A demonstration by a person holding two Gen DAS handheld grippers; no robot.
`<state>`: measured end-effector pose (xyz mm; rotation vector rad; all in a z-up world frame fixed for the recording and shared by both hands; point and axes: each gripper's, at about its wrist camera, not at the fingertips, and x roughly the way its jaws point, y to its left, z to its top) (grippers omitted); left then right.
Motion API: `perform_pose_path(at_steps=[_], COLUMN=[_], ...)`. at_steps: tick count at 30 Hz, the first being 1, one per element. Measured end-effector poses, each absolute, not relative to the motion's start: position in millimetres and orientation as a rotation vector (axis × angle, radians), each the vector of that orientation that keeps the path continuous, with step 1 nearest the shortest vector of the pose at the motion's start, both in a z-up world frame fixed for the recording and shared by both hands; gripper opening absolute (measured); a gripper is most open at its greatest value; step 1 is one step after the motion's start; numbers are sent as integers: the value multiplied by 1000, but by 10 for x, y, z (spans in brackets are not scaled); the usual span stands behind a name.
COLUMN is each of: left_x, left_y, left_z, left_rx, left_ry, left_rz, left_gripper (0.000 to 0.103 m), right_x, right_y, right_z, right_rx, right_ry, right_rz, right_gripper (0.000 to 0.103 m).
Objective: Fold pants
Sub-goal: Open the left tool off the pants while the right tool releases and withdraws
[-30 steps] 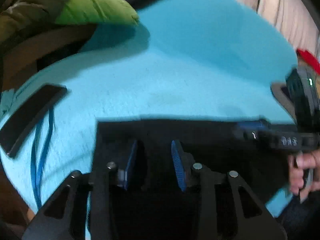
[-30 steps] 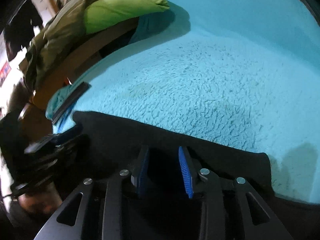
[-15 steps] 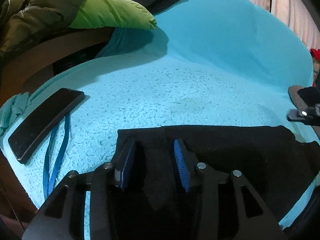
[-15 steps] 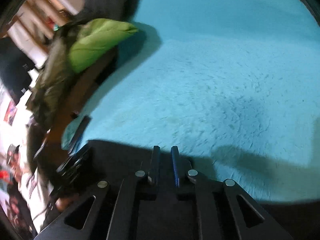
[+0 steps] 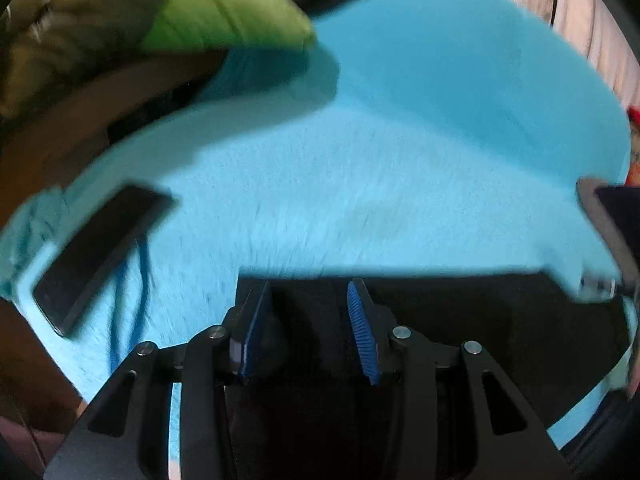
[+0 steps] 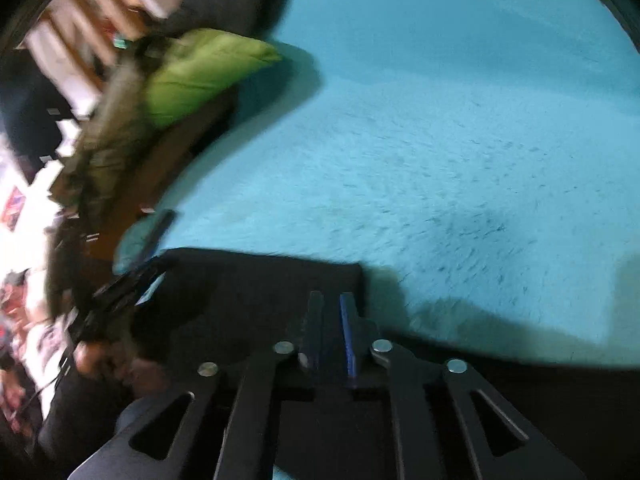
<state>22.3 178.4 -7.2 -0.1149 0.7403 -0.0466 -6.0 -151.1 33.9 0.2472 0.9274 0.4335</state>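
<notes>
Black pants [image 5: 460, 320] are spread on a turquoise fleece-covered bed [image 5: 360, 180]. Their right corner is clamped in the right tool [image 6: 332, 328], likely for folding. The left tool [image 5: 308, 316] is held parted over the fabric, released. A second ago, the right tool was wider.

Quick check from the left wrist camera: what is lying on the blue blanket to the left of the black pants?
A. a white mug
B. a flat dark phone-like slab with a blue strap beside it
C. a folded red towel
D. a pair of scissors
B: in the left wrist view a flat dark slab lies on the blue blanket left of the black pants, with a blue strap beside it.
</notes>
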Motion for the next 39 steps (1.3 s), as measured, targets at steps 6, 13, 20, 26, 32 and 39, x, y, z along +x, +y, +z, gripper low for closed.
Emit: perform_pose_path(at_steps=[6, 13, 20, 26, 32, 39], left_x=[317, 666, 692, 645, 638, 613], left_y=[910, -228, -80, -118, -143, -145], left_z=[400, -392, -430, -409, -393, -379], left_rx=[-233, -305, -404, -370, -362, -369], left_ry=[730, 1016, 994, 977, 970, 965], left_rz=[-349, -483, -514, -545, -557, -578], left_gripper=[50, 49, 51, 69, 74, 82], right_x=[-208, -312, -718, -1000, -1001, -1223], right_y=[-1791, -2497, -4047, -4416, -3411, -4218], right_z=[-29, 17, -178, 139, 225, -10], right_rx=[253, 329, 588, 565, 407, 587], right_ry=[1046, 1081, 979, 886, 966, 951], right_rz=[386, 357, 225, 19, 332, 61], right_gripper=[15, 15, 0, 18, 37, 7])
